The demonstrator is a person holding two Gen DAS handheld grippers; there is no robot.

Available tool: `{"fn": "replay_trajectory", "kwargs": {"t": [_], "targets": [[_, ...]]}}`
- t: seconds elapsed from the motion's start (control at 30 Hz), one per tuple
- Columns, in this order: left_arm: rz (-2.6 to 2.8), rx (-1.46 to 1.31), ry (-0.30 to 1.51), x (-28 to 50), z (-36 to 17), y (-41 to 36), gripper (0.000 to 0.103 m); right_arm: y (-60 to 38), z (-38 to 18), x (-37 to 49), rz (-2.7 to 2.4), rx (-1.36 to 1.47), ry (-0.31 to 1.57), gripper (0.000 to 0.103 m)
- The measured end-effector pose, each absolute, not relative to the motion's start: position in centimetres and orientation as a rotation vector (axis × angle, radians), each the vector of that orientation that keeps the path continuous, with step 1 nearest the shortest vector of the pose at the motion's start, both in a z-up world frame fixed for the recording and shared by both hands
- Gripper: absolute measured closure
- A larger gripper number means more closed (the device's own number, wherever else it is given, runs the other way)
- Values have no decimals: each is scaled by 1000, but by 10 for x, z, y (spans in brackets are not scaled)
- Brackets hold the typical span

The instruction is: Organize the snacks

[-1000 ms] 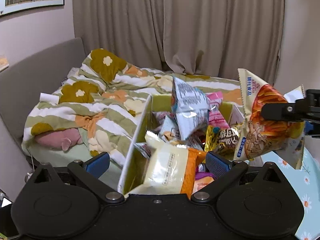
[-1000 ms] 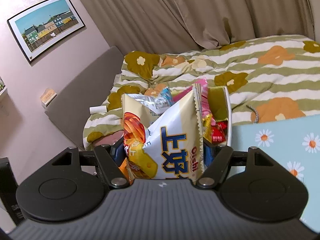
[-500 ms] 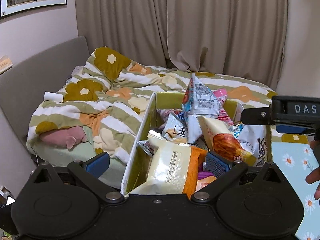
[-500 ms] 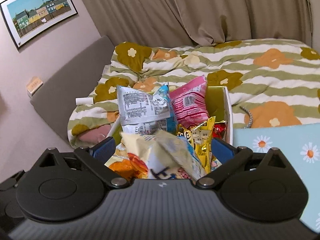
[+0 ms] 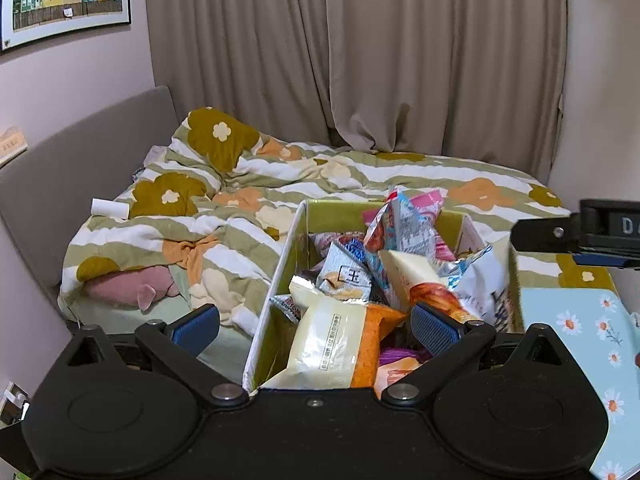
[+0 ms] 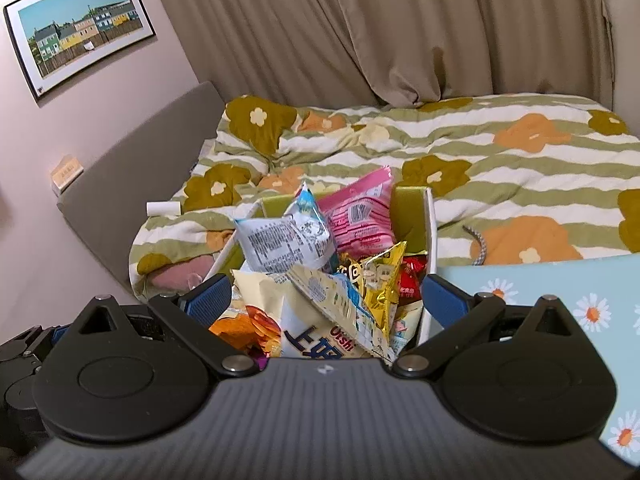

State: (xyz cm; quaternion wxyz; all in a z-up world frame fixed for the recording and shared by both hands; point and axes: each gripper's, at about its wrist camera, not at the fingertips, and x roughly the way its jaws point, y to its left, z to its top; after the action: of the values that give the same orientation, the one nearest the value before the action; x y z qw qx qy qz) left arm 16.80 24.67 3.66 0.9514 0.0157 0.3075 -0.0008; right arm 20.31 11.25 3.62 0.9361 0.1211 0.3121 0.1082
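Observation:
A green-lined cardboard box point(image 5: 280, 256) point(image 6: 430, 232) is heaped with snack bags. The Oishi chip bag point(image 6: 320, 336) point(image 5: 472, 280) lies on top of the heap near the front right. A cream and orange bag point(image 5: 340, 344), a silver-blue bag point(image 6: 284, 240) and a pink bag point(image 6: 360, 212) also lie in the heap. My left gripper point(image 5: 316, 320) is open and empty over the box's near end. My right gripper point(image 6: 326, 300) is open and empty just above the Oishi bag; it shows at the right edge of the left wrist view point(image 5: 580, 234).
The box stands beside a bed with a striped flower duvet point(image 5: 240, 208) point(image 6: 500, 160). A light blue daisy-print surface point(image 5: 580, 328) point(image 6: 560, 296) lies right of the box. Curtains point(image 5: 360, 60) hang behind the bed. A grey headboard point(image 5: 80, 152) runs along the left.
My right gripper opened and let go of the Oishi chip bag, which dropped onto the heap in the box. The right gripper then drew back to the right and up.

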Motion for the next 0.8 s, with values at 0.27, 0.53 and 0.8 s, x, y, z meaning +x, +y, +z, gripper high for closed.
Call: {"fn": "replay_trajectory", "kwargs": {"t": [0.27,0.53,0.8], "targets": [[-13,7,513,130,80,230,0,89,70,156,157,209,596,0],[-79,54,462,97,91,198,0,59,83,90,-21,85,577,0],[-150,74,471,66,80,178,0,46,70,37,-148,19,574,0]]}}
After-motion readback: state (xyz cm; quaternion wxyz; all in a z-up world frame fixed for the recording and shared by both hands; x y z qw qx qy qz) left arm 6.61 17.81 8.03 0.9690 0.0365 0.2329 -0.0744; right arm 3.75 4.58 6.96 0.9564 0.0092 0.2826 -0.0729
